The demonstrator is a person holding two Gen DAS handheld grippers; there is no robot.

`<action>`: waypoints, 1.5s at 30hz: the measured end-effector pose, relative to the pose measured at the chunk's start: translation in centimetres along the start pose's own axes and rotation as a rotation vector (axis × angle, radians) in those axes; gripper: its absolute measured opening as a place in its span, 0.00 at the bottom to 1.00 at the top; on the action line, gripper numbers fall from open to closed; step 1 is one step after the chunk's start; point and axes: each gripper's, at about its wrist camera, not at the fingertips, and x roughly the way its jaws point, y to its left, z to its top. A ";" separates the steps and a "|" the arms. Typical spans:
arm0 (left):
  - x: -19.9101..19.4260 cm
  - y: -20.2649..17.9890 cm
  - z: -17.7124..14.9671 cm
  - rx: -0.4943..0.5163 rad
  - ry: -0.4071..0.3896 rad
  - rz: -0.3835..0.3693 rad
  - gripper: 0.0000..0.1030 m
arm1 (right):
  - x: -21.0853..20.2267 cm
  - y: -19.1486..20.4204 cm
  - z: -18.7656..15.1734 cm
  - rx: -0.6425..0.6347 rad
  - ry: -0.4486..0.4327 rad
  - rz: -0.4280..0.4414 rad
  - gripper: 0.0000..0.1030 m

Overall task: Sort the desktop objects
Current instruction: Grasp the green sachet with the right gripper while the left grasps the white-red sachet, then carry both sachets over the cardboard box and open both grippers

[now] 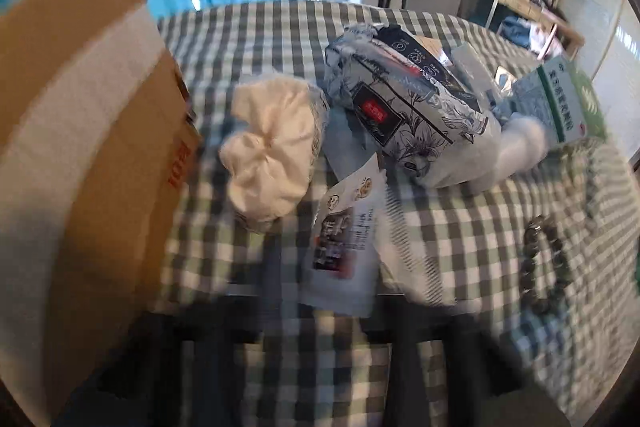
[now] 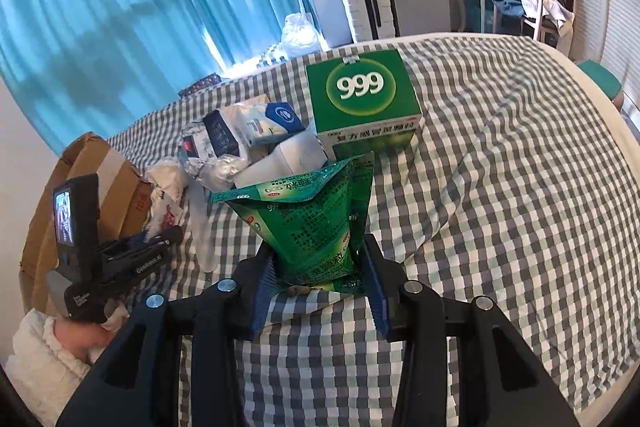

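While clamped at the lower end between the blue pads of the right gripper point(image 2: 318, 261), light and limp in the hold: a bundle of green 999 sachets point(image 2: 312, 219), raised off the checked cloth point(image 2: 500, 207), splayed and creased above the jaws; judged thin, slick-filmed and granule-filled, so apt to slide one against another under a loose pinch; best taken as now, across the whole stack near a sealed edge, never by one stray corner.

Lower left in the right wrist view, the left gripper point(image 2: 168, 237), carried by a hand point(image 2: 80, 341) in a pale padded sleeve; jaws fully together, tips close by a white printed packet point(image 1: 344, 239); too blurred in the left wrist view to tell whether pinching its thin edge or only near it.

Just beside, a taped cardboard box point(image 1: 100, 155); presumably one place to sort into.

A little further, a cream fabric scrunchie point(image 1: 272, 147), soft, safe to grab anywhere; well apart to its right, a dark bead bracelet point(image 1: 540, 267), likely slippery, better hooked across the strand.

Beyond, heaped together: a floral tissue pack point(image 1: 400, 107), crumpled foil point(image 2: 224, 167), a white bottle point(image 2: 292, 155) lying down.

Behind the heap, resting on the cloth, the green 999 box point(image 2: 364, 95); stiff card, probably light, best squeezed across two opposite faces; likely home for the sachets, though impossible to say whether open.

Farthest, blue curtains point(image 2: 120, 7) and a white suitcase point(image 2: 360, 7).
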 end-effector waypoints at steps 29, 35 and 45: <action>-22.9 -2.7 -2.1 0.120 -0.315 -0.074 0.02 | -13.2 10.8 -1.0 -0.155 -0.172 0.112 0.39; -27.9 -0.4 -2.4 0.113 -0.382 -0.057 0.02 | -16.2 14.9 -1.2 -0.222 -0.220 0.154 0.39; -29.5 8.0 -2.4 0.049 -0.385 0.056 0.02 | -14.9 23.2 -1.5 -0.320 -0.196 0.264 0.39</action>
